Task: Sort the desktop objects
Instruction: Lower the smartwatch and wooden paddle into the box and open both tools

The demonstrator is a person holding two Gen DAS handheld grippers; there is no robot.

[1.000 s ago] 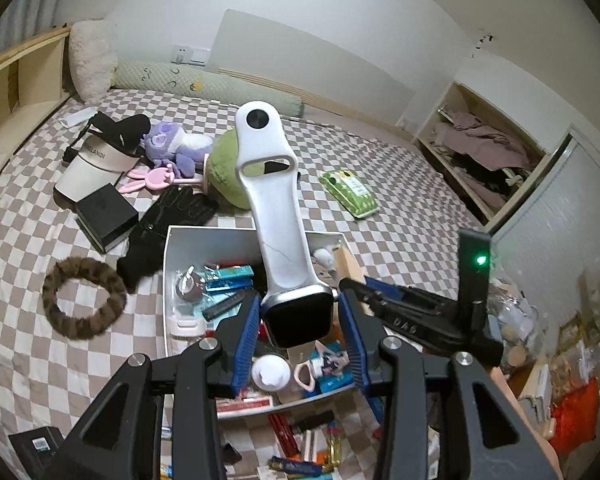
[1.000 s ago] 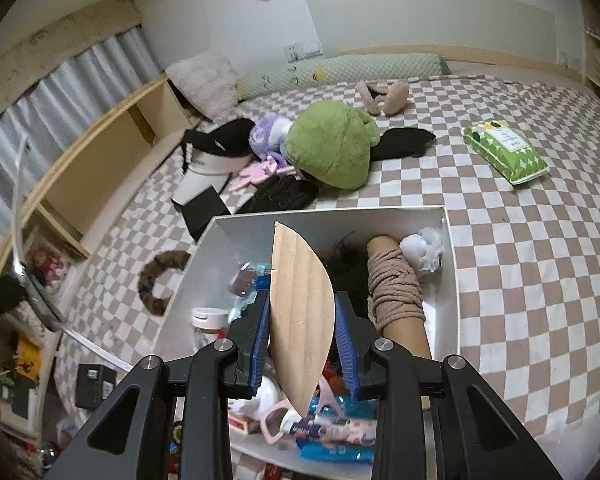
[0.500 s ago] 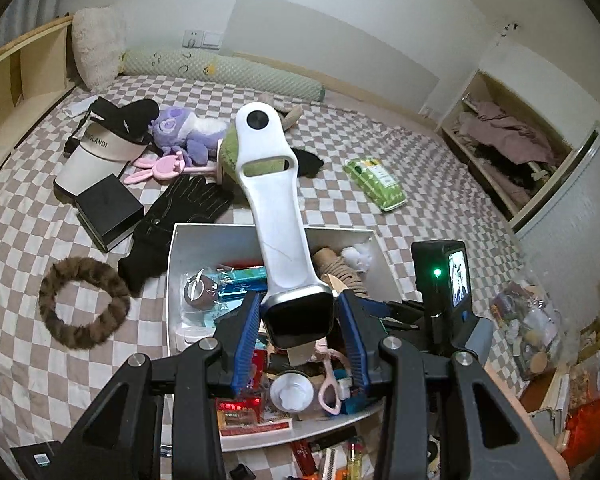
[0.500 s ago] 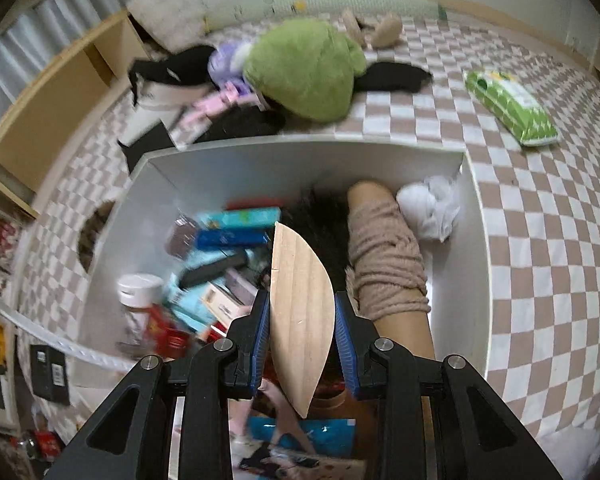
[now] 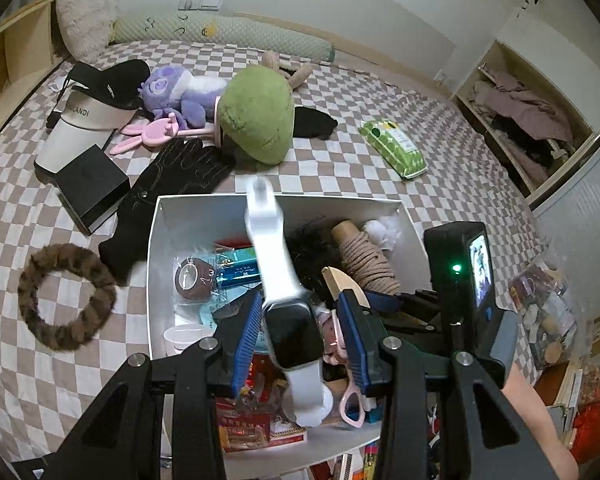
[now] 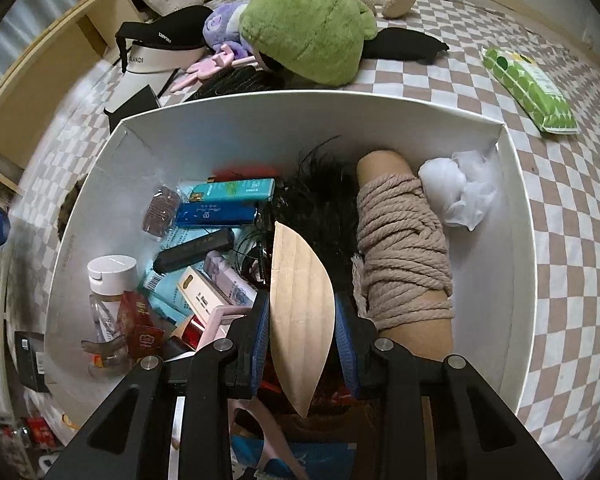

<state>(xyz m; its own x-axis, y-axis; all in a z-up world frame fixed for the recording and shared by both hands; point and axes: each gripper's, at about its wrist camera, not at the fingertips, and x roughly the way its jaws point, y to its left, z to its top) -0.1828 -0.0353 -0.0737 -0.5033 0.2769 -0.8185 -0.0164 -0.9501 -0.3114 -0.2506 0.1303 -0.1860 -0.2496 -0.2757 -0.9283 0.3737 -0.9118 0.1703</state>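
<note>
A white box (image 5: 156, 264) full of small items sits on the checkered bed; it also shows in the right wrist view (image 6: 308, 112). My left gripper (image 5: 298, 334) is open above the box; the white smartwatch (image 5: 288, 328) is between its pads, blurred and tilting, loose from the grip. My right gripper (image 6: 302, 332) is shut on a thin wooden piece (image 6: 300, 312), held low inside the box beside a rope-wrapped tube (image 6: 404, 256). The right gripper's body (image 5: 460, 288) shows at the right of the left wrist view.
On the bed lie a green plush (image 5: 258, 114), purple plush (image 5: 180, 94), black glove (image 5: 168, 192), black box (image 5: 90, 186), visors (image 5: 88, 116), furry ring (image 5: 66, 296) and green wipes pack (image 5: 394, 148). Bottles and packets (image 6: 204, 240) fill the box's left side.
The left gripper's jaws have opened and the watch slips and tilts down toward the box. The right gripper has moved lower into the box with the wooden piece.
</note>
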